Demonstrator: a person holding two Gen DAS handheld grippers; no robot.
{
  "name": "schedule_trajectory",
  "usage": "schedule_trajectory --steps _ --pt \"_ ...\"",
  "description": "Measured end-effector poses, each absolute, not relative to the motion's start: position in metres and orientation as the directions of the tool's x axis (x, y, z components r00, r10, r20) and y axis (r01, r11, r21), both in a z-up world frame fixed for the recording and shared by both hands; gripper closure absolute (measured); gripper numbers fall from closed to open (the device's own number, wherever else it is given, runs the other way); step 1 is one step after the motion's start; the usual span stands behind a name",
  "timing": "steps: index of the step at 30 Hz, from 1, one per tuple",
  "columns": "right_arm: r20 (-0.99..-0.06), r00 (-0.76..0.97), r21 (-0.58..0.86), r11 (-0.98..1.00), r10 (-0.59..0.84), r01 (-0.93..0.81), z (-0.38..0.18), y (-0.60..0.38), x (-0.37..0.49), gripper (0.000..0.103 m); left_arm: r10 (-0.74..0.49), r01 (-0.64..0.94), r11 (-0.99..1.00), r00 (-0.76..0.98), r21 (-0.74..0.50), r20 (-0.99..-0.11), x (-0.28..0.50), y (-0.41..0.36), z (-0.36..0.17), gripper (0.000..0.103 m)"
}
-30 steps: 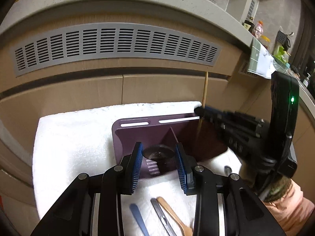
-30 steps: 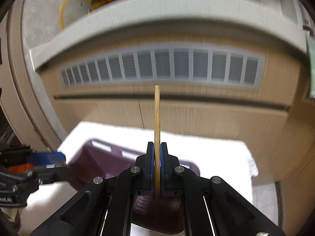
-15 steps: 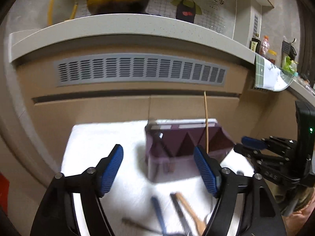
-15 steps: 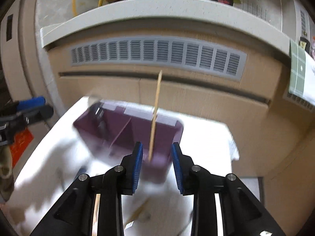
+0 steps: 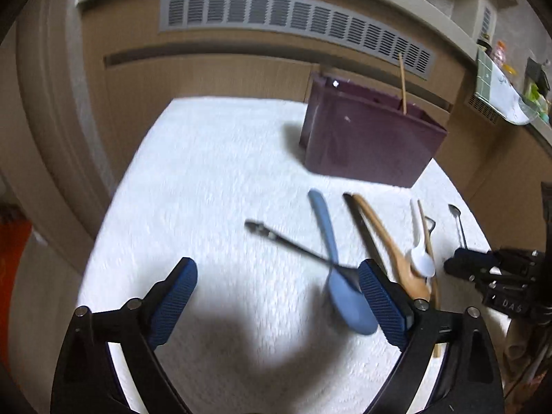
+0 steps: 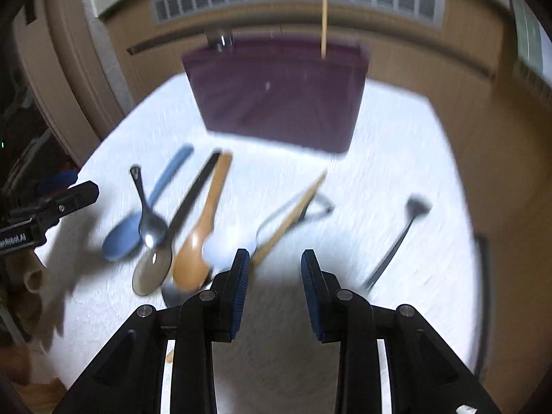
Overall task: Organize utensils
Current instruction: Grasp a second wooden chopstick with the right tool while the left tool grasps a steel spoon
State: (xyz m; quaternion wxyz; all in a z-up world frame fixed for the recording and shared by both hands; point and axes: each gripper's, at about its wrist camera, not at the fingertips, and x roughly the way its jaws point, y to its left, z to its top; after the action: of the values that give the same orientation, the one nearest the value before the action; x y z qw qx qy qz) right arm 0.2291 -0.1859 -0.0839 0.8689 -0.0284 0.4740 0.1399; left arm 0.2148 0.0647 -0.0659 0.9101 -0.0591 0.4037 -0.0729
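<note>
A purple utensil holder (image 5: 365,138) (image 6: 279,93) stands at the back of a white towel (image 5: 207,189), with one wooden chopstick (image 5: 402,82) (image 6: 323,20) upright in it. On the towel lie a blue spoon (image 5: 339,276) (image 6: 138,220), a small black spoon (image 5: 296,248) (image 6: 146,217), a wooden spoon (image 5: 390,245) (image 6: 203,234), a white spoon (image 5: 419,248), a second chopstick (image 5: 427,241) (image 6: 293,214) and a dark utensil (image 6: 396,241) at the right. My left gripper (image 5: 277,305) is open and empty above the towel. My right gripper (image 6: 272,293) is open and empty.
Wooden cabinet fronts with a grey vent grille (image 5: 293,17) stand behind the towel. A counter with bottles (image 5: 500,55) runs at the far right. The right gripper's fingers (image 5: 472,262) show at the right edge of the left wrist view.
The right gripper has let go of the chopstick, which now stands in the holder, and opened. Both grippers have pulled back from the holder and tilted down over the loose utensils.
</note>
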Motion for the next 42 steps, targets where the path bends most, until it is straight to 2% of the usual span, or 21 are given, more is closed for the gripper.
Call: schedule_trajectory --steps 3,8,12,15,20,24,27,29,32,34,37,38,39,41,42 --pt "-0.842 0.488 0.118 0.961 0.231 -0.251 -0.093 -0.177 0.237 0.074 -0.175 0.062 0.982 0.668 -0.181 -0.723 0.208 0.066 -0.071 0.000" --pt "-0.846 0.505 0.033 0.963 0.169 -0.268 -0.095 -0.163 0.247 0.076 -0.192 0.080 0.979 0.654 -0.185 -0.731 0.204 0.068 -0.074 0.000" --pt "-0.851 0.496 0.016 0.952 0.173 -0.305 -0.092 -0.171 0.236 0.091 -0.241 0.112 0.969 0.627 -0.220 -0.741 0.210 0.066 -0.076 0.000" --pt "-0.852 0.503 -0.009 0.956 0.146 -0.294 -0.090 -0.184 0.227 0.098 -0.270 0.131 0.962 0.612 -0.241 -0.743 0.213 0.060 -0.078 0.000" --pt "-0.844 0.509 0.039 0.966 0.169 -0.256 -0.086 -0.206 0.220 0.098 -0.249 0.189 0.968 0.631 -0.166 -0.735 0.214 0.040 -0.076 0.000" --pt "-0.834 0.496 0.133 0.960 0.242 -0.245 -0.084 -0.219 0.220 0.098 -0.271 0.238 0.959 0.597 -0.157 -0.755 0.222 0.027 -0.077 0.000" --pt "-0.833 0.493 0.147 0.959 0.253 -0.244 -0.085 -0.221 0.218 0.098 -0.285 0.274 0.951 0.600 -0.143 -0.747 0.234 0.019 -0.071 0.000" --pt "-0.835 0.487 0.150 0.958 0.255 -0.243 -0.088 -0.218 0.220 0.098 -0.323 0.310 0.936 0.576 -0.165 -0.751 0.253 0.014 -0.067 0.000" --pt "-0.836 0.490 0.144 0.960 0.248 -0.240 -0.090 -0.217 0.220 0.098 -0.412 0.332 0.902 0.475 -0.275 -0.778 0.290 0.015 -0.073 0.000" --pt "-0.832 0.502 0.131 0.962 0.238 -0.240 -0.090 -0.216 0.218 0.097 -0.455 0.325 0.884 0.433 -0.336 -0.779 0.312 0.019 -0.078 0.001" --pt "-0.831 0.505 0.124 0.962 0.235 -0.244 -0.090 -0.215 0.215 0.090 -0.449 0.308 0.888 0.415 -0.342 -0.791 0.325 0.026 -0.084 0.005" --pt "-0.829 0.506 0.128 0.961 0.239 -0.244 -0.090 -0.215 0.214 0.084 -0.450 0.309 0.886 0.398 -0.345 -0.800 0.325 0.029 -0.087 0.009" --pt "-0.828 0.507 0.130 0.961 0.241 -0.244 -0.090 -0.216 0.213 0.073 -0.448 0.318 0.886 0.396 -0.338 -0.801 0.320 0.031 -0.087 0.010" --pt "-0.821 0.517 0.133 0.962 0.243 -0.240 -0.089 -0.217 0.212 0.061 -0.465 0.338 0.873 0.367 -0.350 -0.805 0.303 0.037 -0.087 0.010" --pt "-0.819 0.520 0.133 0.962 0.242 -0.238 -0.089 -0.217 0.211 0.060 -0.474 0.346 0.867 0.353 -0.358 -0.806 0.292 0.040 -0.086 0.010"
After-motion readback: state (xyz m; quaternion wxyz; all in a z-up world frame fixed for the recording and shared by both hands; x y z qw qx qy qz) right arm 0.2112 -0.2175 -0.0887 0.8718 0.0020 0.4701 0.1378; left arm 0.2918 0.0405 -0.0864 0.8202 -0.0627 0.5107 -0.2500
